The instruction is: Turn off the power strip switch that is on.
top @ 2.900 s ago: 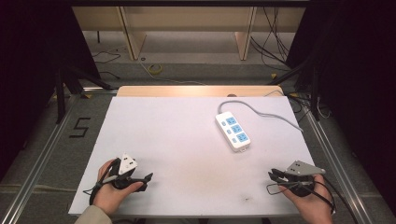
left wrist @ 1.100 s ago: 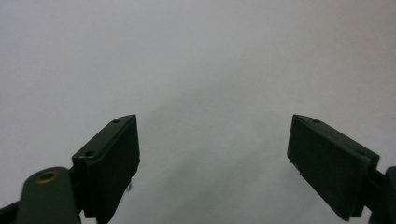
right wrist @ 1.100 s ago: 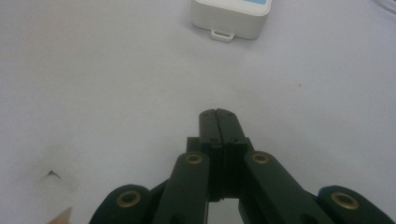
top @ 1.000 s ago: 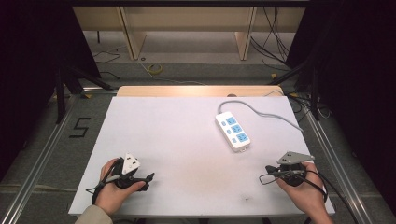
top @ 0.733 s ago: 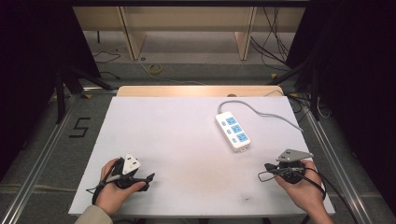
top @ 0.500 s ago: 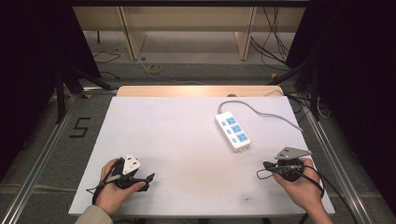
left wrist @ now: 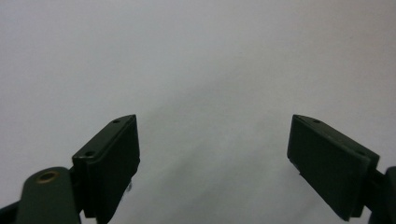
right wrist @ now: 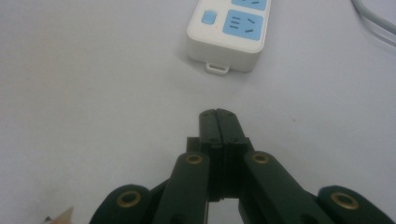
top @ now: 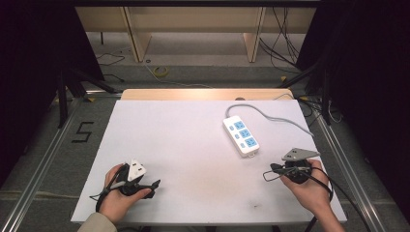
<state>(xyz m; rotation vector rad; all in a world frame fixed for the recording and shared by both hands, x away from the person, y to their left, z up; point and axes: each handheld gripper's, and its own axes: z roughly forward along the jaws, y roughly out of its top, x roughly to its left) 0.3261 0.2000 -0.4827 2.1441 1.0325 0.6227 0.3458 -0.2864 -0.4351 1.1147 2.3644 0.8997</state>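
White table [top: 193,145], person seated at the near edge with a gripper in each hand.

Left gripper [top: 153,183] sits low at the near-left corner, held in the left hand [top: 116,195], tips aimed right across the table. Its jaws stand wide apart with nothing between them; in the left gripper view [left wrist: 212,163] there is just bare white surface in the gap.

Right gripper [top: 273,167] is at the near-right part of the table, in the right hand [top: 309,191], grey three-cornered plate on top, cable looping off it. Jaws pressed flat together, nothing clamped; the right gripper view [right wrist: 218,122] shows the two pads meeting edge to edge with no gap.

Power strip [top: 241,136] lies flat on the right half of the table, white body, three blue sockets in a row, long axis running away from the person and slightly left. Its grey cord [top: 275,116] leaves the far end and curves right toward the table edge. In the right gripper view the strip's near end [right wrist: 229,35] is straight ahead of the closed tips, near but apart, small hanging tab facing the gripper. Not touching.

Left gripper is well apart from the strip. Faint smudges on the table surface between the hands.
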